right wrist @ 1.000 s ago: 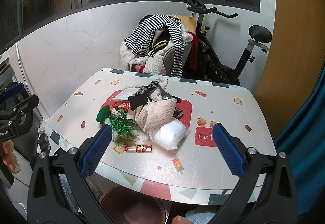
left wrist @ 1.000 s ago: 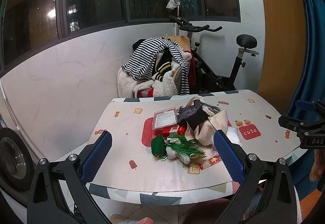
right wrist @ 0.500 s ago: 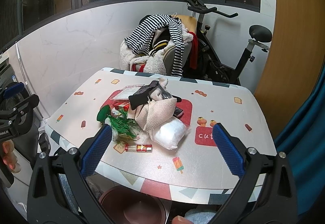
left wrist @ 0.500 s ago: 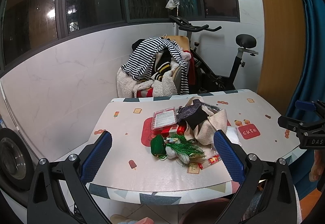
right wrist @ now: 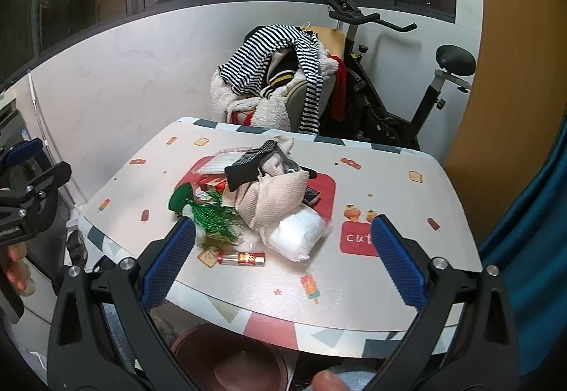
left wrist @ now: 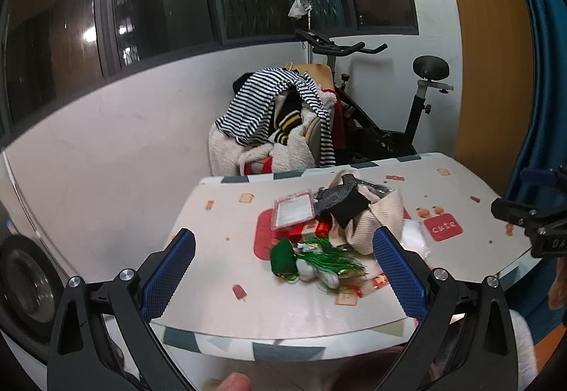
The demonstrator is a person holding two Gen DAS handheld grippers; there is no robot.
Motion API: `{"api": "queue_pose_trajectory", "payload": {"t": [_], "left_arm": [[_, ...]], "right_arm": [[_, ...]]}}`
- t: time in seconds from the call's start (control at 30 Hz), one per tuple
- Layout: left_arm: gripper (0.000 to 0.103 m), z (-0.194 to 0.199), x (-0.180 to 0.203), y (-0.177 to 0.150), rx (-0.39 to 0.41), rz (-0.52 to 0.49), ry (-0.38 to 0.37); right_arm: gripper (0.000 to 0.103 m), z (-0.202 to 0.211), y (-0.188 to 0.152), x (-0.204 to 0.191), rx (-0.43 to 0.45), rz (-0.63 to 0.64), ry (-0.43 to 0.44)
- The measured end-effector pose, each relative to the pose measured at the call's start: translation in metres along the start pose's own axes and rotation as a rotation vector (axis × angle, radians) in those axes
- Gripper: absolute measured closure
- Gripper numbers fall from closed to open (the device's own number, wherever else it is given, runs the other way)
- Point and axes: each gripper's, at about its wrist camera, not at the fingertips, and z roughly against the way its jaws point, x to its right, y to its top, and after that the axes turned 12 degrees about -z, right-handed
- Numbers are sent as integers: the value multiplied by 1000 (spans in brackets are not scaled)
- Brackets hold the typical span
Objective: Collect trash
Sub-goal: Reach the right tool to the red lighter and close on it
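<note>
We hold the left gripper and the right gripper wide apart and empty — "cute" reads fully in the left view only, while the bin shows clearly in the right.

Ceiling strip lights are reflecting as glare in the dark glass window panes, while the white patterned surface is lying evenly lit; the left wrist view is looking slightly motion-blurred, and fisheye distortion is bending and darkening the edges of both views
</note>
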Motion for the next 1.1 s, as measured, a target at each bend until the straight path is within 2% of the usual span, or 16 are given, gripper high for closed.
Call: {"api": "queue_pose_trajectory", "payload": {"t": [0.07,0.13,0.23,0.47,0.67,0.83,1.1], "left_arm": [[5,-2,2,-1,1,-2,-13],[5,-7,2,-4,-3,2,-56],[5,-15,3,-8,-11,4,-42],[5,-53,8,-33,-74,-21,-60],[5,-91,13,-58,-162,-34,-87],[5,-109,11,-69,-193,-1,-82],[5,-120,10,-73,-204,13,-74]], "right_arm": [[6,-2,0,1,-5,-7,13],[6,-4,1,1,-10,-11,29],[6,-13,-4,3,-29,-19,64],[6,-46,-21,15,-89,-53,57],[6,-88,-45,25,-202,-78,35],[6,-104,-59,23,-208,-30,-11],[6,-117,-63,31,-205,-40,-62]]}}
